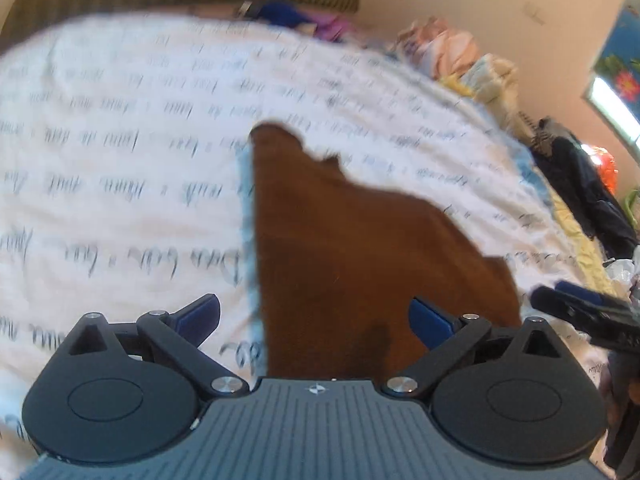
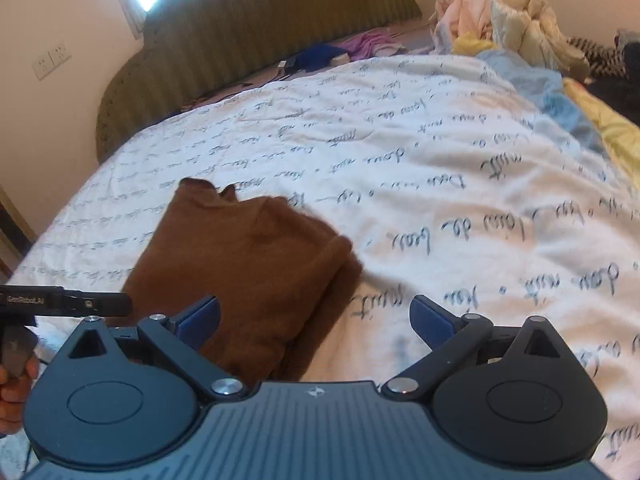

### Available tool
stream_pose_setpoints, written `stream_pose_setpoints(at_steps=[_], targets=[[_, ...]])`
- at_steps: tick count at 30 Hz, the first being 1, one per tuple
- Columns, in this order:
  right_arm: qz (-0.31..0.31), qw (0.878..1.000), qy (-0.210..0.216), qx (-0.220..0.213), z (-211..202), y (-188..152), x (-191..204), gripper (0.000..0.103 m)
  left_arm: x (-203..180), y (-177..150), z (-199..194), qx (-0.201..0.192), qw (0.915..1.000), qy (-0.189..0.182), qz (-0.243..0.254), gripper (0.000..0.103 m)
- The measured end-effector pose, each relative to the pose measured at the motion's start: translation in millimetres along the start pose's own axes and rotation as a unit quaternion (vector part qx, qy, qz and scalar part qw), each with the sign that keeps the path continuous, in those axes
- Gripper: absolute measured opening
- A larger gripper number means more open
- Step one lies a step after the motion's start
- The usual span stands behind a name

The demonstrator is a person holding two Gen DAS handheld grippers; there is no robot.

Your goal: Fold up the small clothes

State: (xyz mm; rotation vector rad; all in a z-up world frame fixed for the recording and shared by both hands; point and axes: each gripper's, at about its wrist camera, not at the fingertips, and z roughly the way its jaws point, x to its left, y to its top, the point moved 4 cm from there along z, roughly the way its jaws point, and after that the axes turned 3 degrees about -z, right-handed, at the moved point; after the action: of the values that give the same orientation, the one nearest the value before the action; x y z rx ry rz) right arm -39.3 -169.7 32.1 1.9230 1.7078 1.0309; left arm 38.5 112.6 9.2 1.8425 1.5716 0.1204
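Note:
A brown garment (image 1: 344,248) lies folded on the white bedspread (image 1: 120,160) with script print. In the left wrist view my left gripper (image 1: 314,316) stands open just above the garment's near edge, nothing between its blue fingers (image 1: 200,314). That view is motion-blurred. In the right wrist view the same brown garment (image 2: 244,268) sits at the lower left, and my right gripper (image 2: 314,316) is open over its right edge and the bare bedspread (image 2: 460,200). The other gripper (image 2: 68,304) shows at the left edge there, and the right one (image 1: 580,312) at the right edge of the left wrist view.
An olive padded headboard (image 2: 260,40) stands at the back. A pile of clothes and bedding (image 2: 512,20) lies at the far right of the bed, with blue (image 2: 320,56) and purple (image 2: 368,44) items near the headboard. A hand (image 2: 12,392) holds the other gripper.

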Motion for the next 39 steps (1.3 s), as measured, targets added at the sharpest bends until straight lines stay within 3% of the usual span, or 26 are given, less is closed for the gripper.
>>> stream_pose_setpoints(at_steps=[6,7,9,10,12,13,14,15,17,23,29,34,36,37,38,39], targets=[[0.039,0.999,0.021,0.026,20.5,-20.8,-0.2,0.102,11.2,-32.1,4.2,0.061,0.9954,-0.069,-0.029,0.097],[0.065,0.997,0.016,0.030,28.7,-18.7,-6.1,0.102,11.1,-28.6,6.2,0.061,0.9953,-0.071,-0.026,0.097],[0.109,0.991,0.072,0.040,44.7,-14.6,-11.9,0.103,15.7,-17.1,14.2,0.066,0.9938,-0.078,-0.044,0.100],[0.108,0.989,0.085,0.046,51.6,-12.5,-10.8,0.103,18.9,-9.7,21.1,0.072,0.9920,-0.085,-0.059,0.100],[0.080,0.994,0.061,0.044,56.5,-8.2,-1.4,0.101,23.0,2.5,32.2,0.077,0.9895,-0.095,-0.078,0.100],[0.074,0.994,0.070,0.040,57.2,-7.5,4.4,0.096,22.4,7.7,35.2,0.077,0.9888,-0.096,-0.083,0.097],[0.073,0.994,0.069,0.039,58.9,-7.6,8.2,0.062,20.6,11.2,36.6,0.079,0.9892,-0.093,-0.082,0.071],[0.076,0.994,0.061,0.042,61.1,-8.0,10.2,0.047,18.1,13.9,39.1,0.090,0.9895,-0.082,-0.079,0.054],[0.078,0.995,0.058,0.029,59.1,-6.2,15.7,0.037,17.3,15.5,40.3,0.092,0.9884,-0.087,-0.083,0.039],[0.090,0.994,0.058,0.006,49.2,0.6,25.5,0.029,14.1,17.9,20.6,0.056,0.9948,-0.076,-0.039,0.028],[0.048,0.996,0.079,-0.015,33.2,18.5,62.6,0.028,10.7,25.8,-15.6,0.015,0.9988,-0.047,0.006,0.027],[0.043,0.996,0.076,0.010,59.8,14.1,77.9,0.030,39.0,30.6,-33.2,0.013,0.9989,-0.042,-0.018,0.027],[0.037,0.997,0.059,0.031,75.5,4.0,80.0,0.046,50.3,22.3,-21.5,0.023,0.9990,-0.029,-0.022,0.029],[0.032,0.998,0.048,0.029,77.6,-0.2,81.6,0.054,54.8,17.3,-13.4,0.026,0.9994,-0.016,-0.015,0.033],[0.022,0.999,0.034,0.022,72.8,-4.3,83.2,0.071,61.4,12.2,-5.0,0.030,0.9994,-0.003,-0.019,0.045],[0.013,0.999,0.031,0.014,66.1,-5.4,84.9,0.072,67.4,9.3,-3.9,0.025,0.9994,0.001,-0.024,0.049]])
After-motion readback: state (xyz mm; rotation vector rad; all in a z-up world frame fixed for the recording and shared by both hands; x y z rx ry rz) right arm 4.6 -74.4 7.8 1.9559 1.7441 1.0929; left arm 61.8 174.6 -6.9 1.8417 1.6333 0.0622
